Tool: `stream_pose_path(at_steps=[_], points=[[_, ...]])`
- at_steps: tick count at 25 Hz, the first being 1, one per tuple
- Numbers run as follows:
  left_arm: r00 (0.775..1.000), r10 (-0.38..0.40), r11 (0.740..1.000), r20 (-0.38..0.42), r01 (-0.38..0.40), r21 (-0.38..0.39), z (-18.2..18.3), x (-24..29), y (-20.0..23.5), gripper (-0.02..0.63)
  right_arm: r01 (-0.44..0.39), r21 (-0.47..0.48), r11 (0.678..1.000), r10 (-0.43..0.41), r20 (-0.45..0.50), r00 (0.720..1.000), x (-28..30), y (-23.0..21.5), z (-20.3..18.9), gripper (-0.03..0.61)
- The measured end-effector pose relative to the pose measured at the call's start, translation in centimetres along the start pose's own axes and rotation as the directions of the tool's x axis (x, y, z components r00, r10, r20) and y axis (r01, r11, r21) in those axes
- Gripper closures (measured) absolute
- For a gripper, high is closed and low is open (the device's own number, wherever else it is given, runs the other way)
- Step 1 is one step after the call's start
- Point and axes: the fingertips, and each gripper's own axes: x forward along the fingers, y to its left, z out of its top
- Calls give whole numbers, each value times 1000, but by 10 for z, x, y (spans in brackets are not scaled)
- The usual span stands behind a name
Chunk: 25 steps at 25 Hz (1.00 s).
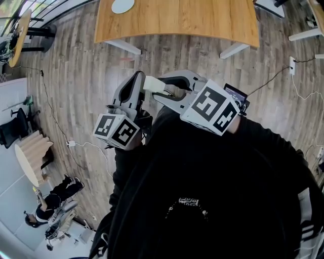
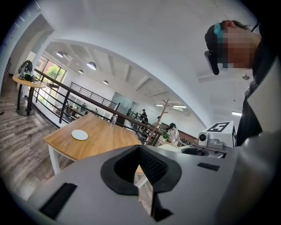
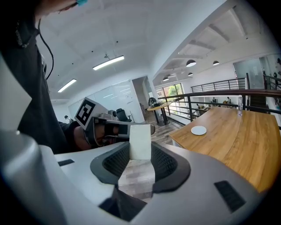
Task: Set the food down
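1. The counter (image 1: 177,20) lies at 12 o'clock in the head view, across a stretch of floor (image 1: 76,76) from the person.
2. A plate (image 1: 123,5) sits on the counter, toward its 10 o'clock end.
3. The left gripper (image 1: 137,77) and the right gripper (image 1: 159,87) are side by side above the floor, short of the counter, their tips close together.
4. The food (image 1: 152,83) sits between the right gripper's jaws, just beside the left gripper's tip.
5. A round table (image 1: 17,35) stands at 10 o'clock, and a seated person (image 1: 50,200) is at 7 o'clock.
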Motion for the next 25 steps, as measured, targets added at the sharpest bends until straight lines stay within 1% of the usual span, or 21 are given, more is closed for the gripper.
stream_pose_path(at_steps=[5, 13, 21, 25], points=[[1000, -7, 1000, 0, 7, -16, 22, -1, 41, 615, 0, -3, 1000, 0, -11, 1000, 40, -9, 25, 417], [1000, -12, 999, 19, 13, -39, 48, -12, 106, 615, 11, -22, 1000, -12, -43, 999, 102, -15, 52, 417], [1000, -22, 999, 13, 23, -47, 54, -30, 158, 615, 13, -41, 999, -16, -80, 997, 158, -10, 67, 417], [999, -38, 998, -8, 38, -54, 47, -37, 176, 615, 24, -67, 997, -31, -99, 995, 177, -2, 70, 417]])
